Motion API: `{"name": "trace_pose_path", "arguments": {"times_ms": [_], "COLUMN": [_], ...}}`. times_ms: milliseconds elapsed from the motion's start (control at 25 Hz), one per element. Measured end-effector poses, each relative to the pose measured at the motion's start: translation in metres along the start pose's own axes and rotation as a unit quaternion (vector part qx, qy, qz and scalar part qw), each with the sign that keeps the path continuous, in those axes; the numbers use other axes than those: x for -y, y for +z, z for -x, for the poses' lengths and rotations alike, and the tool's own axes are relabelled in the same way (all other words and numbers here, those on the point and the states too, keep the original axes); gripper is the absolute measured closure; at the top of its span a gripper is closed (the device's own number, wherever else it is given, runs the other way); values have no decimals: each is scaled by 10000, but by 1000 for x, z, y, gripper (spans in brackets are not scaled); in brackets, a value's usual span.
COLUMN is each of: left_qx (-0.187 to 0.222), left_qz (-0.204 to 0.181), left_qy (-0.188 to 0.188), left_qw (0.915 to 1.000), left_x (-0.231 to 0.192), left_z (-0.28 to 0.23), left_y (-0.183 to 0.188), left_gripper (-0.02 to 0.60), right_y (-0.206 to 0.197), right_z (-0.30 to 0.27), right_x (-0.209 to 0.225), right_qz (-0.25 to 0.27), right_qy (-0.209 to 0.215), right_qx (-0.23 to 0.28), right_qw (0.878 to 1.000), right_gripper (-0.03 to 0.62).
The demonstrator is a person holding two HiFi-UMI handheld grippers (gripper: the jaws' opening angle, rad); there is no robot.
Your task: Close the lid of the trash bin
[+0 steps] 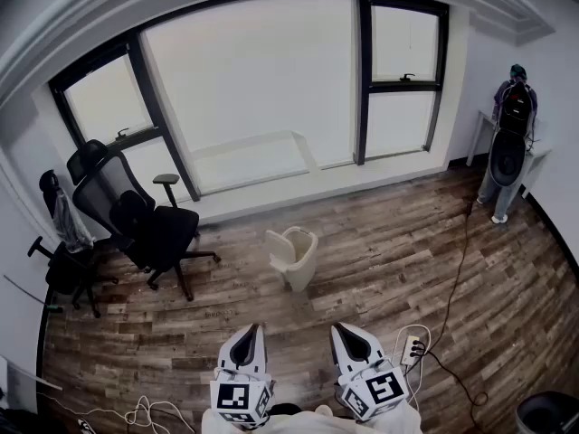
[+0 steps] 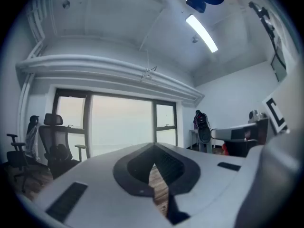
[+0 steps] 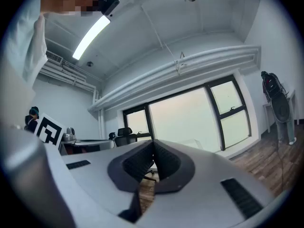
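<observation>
A cream trash bin (image 1: 293, 258) stands on the wooden floor in the middle of the room, with its lid tipped up at its left side and the mouth open. Both grippers are low in the head view, well short of the bin and apart from it. My left gripper (image 1: 253, 331) has its jaws closed tip to tip with nothing between them, and its own view shows the same (image 2: 153, 152). My right gripper (image 1: 340, 330) is likewise shut and holds nothing (image 3: 153, 145). The bin does not show in either gripper view.
Two black office chairs (image 1: 143, 219) (image 1: 63, 253) stand at the left by the window. A person (image 1: 508, 143) stands at the far right wall. A cable (image 1: 454, 283) runs across the floor to a power strip (image 1: 412, 345). A dark bin (image 1: 546, 413) sits bottom right.
</observation>
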State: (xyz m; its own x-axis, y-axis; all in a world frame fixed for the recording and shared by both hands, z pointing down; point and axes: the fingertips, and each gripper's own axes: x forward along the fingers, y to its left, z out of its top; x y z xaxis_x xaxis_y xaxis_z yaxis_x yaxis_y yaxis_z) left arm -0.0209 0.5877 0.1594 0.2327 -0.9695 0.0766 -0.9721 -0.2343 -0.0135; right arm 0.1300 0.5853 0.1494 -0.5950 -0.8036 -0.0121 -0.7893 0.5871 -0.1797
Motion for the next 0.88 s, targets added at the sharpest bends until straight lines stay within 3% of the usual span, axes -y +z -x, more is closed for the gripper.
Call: {"name": "trace_pose_path", "arguments": {"times_ms": [480, 880], "left_qx": [-91, -168], "left_qz": [43, 142], "left_qy": [51, -166], "left_qw": [9999, 9996], "left_x": [-14, -74], "left_z": [-54, -186], "left_y": [-12, -23], "left_gripper": [575, 575], "right_y": [-8, -21], "right_z": [-38, -152], "right_x": [37, 98], "right_qz": [-20, -28], "right_qy": [-61, -367], "right_qx": [-71, -306], "right_qw": [10000, 9989], "right_gripper": [571, 571]}}
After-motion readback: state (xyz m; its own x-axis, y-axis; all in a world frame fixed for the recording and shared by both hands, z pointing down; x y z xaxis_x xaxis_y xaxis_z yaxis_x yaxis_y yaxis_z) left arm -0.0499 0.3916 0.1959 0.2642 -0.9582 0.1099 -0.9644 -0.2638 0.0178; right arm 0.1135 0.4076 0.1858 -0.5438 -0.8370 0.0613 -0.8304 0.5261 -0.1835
